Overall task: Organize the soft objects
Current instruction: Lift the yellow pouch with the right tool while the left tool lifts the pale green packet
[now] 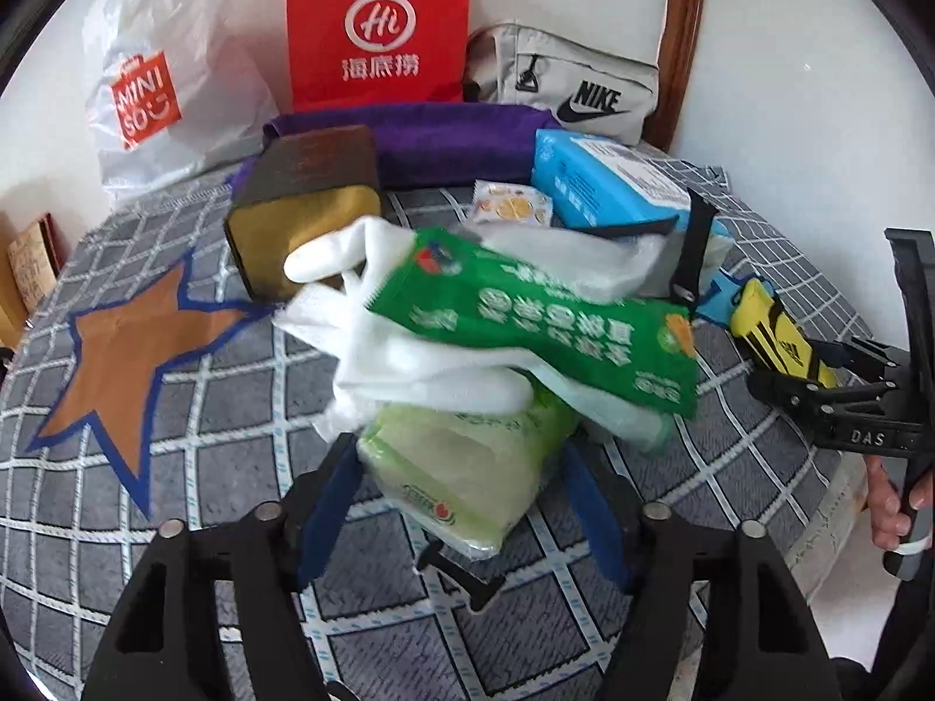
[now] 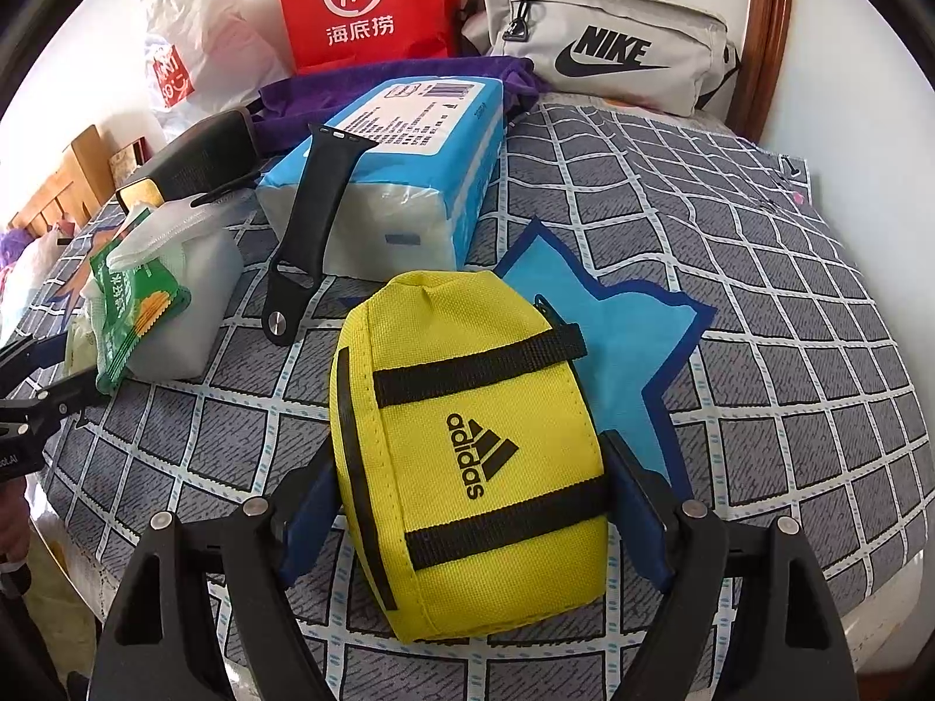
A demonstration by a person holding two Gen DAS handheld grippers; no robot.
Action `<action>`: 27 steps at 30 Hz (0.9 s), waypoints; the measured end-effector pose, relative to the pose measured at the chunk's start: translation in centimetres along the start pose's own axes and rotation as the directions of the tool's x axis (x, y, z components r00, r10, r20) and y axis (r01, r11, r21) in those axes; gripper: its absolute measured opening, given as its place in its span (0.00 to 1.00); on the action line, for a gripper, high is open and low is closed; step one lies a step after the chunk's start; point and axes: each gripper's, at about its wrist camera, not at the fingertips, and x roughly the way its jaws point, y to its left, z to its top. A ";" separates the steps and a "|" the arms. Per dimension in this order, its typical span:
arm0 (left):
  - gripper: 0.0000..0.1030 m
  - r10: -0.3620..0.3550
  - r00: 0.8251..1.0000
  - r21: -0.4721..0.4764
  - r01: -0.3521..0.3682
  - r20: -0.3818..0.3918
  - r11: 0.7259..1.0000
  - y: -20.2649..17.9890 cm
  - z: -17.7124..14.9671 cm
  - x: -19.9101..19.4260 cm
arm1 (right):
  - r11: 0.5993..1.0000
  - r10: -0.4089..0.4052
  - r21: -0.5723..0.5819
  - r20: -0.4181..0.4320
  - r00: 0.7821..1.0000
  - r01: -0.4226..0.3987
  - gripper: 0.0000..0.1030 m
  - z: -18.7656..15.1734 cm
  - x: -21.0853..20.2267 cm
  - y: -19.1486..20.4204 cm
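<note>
My left gripper [image 1: 461,461] is shut on a pale green tissue pack [image 1: 461,473], its blue pads pressing both sides. White gloves [image 1: 403,344] and a green snack packet [image 1: 543,321] lie draped over the pack's far end. My right gripper [image 2: 473,467] is shut on a yellow Adidas pouch [image 2: 467,444] above a blue star patch [image 2: 625,333]. It also shows in the left wrist view [image 1: 771,327]. A blue tissue pack [image 2: 409,175] with a black watch strap [image 2: 310,222] on it lies behind.
A red paper bag [image 1: 374,23], a white Miniso bag [image 1: 152,70] and a grey Nike bag [image 1: 572,82] stand against the wall. A purple towel [image 1: 444,134] and a brown box [image 1: 304,198] lie in front. An orange star patch [image 1: 128,350] is at left.
</note>
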 end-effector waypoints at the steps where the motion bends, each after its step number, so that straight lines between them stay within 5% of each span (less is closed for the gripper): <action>1: 0.60 0.003 1.000 0.004 -0.003 0.007 1.000 0.1 0.1 -0.1 | 1.000 -0.001 0.000 -0.001 1.000 0.001 0.80 0.0 0.0 0.0; 6: 0.37 -0.039 0.998 -0.058 0.042 0.051 0.997 1.8 0.0 -1.3 | 1.000 -0.004 -0.009 0.011 1.000 0.004 0.77 -0.1 -0.3 0.3; 13: 0.34 -0.100 0.994 -0.135 0.106 0.052 0.985 3.5 -0.5 -2.4 | 1.000 0.023 -0.019 0.005 1.000 -0.023 0.76 0.0 -0.9 1.0; 27: 0.27 -0.026 0.995 -0.173 0.043 0.099 0.984 4.8 -1.0 -6.5 | 0.998 0.055 -0.030 0.072 0.996 -0.053 0.75 1.5 -4.7 1.9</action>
